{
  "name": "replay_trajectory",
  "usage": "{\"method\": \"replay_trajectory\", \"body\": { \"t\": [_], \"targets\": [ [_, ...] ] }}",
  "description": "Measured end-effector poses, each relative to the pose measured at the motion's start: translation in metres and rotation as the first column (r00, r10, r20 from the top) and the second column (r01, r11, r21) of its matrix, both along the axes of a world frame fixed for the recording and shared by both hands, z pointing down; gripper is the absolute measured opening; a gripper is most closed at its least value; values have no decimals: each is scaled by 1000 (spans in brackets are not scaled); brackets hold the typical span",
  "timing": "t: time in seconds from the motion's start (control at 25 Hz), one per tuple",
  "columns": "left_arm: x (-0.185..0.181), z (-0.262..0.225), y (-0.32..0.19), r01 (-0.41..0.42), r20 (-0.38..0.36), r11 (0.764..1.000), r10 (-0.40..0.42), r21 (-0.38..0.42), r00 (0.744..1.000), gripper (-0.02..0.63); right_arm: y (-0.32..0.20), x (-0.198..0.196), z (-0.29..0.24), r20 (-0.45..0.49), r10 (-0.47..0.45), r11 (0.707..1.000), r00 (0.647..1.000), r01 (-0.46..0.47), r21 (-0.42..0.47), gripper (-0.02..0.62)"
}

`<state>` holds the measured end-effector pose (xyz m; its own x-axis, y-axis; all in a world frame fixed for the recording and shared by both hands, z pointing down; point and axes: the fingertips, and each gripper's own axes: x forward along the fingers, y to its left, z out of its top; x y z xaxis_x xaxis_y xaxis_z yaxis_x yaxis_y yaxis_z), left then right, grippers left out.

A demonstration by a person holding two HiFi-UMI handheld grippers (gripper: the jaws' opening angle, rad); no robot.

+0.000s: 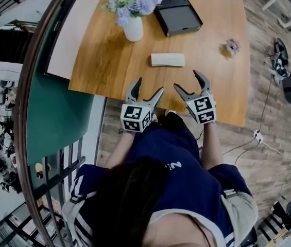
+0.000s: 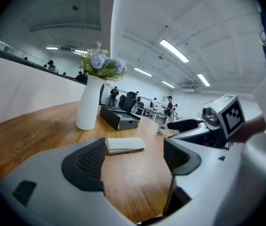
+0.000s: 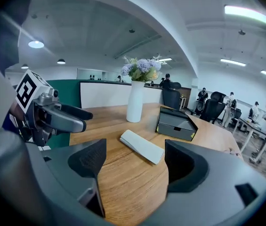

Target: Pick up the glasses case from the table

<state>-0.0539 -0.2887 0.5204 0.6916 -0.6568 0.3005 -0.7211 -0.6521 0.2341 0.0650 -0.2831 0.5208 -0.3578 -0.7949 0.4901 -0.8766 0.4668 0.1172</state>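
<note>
Head view puts the case (image 1: 168,59) flat on the table (image 1: 104,60), near its middle, long side running left to right, with bare wood all round it. It is white, low and oblong with rounded ends. I judge it light and fairly stiff, with a smooth skin that could slide under a loose pinch. Because it sits so low, the best hold looks to be across its short width at mid-length, with fingers down at the wood on both long edges.

Both grippers hover over the table's near edge, short of the case and not touching it. The left gripper (image 1: 149,86) has its fingers (image 2: 86,164) spread wide with nothing between them but wood; in its own view the case lies just beyond the gap. The right gripper (image 1: 187,81) is likewise spread and empty, the case lying slantwise ahead of it.

Beyond the case stand a white vase (image 1: 133,29) of flowers and a black box (image 1: 177,13), both well apart from it. A small purple thing (image 1: 232,46) off to the right is too small to identify.

No view shows a hinge, seam or clasp on the case, nor its underside. The person's body hides the floor under the grippers.
</note>
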Motion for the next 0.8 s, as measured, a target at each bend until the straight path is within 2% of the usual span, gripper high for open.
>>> {"method": "replay_trajectory", "body": {
  "t": [0.24, 0.44, 0.6, 0.8],
  "targets": [
    [-13, 0, -10, 76, 3, 997, -76, -6, 997, 390, -36, 7, -10, -51, -100, 995, 994, 99, -10, 382],
    [-26, -5, -20, 157, 14, 988, -157, -7, 988, 390, -63, 5, -4, -80, -218, 975, 973, 212, -70, 382],
    [-31, -6, -27, 204, 31, 979, -204, -8, 979, 390, -82, 0, 13, -127, -331, 939, 935, 313, -145, 387],
    [-36, -3, -28, 253, 49, 967, -251, -21, 967, 390, -97, -10, 37, -151, -465, 873, 872, 423, -242, 393]
  ]
}}
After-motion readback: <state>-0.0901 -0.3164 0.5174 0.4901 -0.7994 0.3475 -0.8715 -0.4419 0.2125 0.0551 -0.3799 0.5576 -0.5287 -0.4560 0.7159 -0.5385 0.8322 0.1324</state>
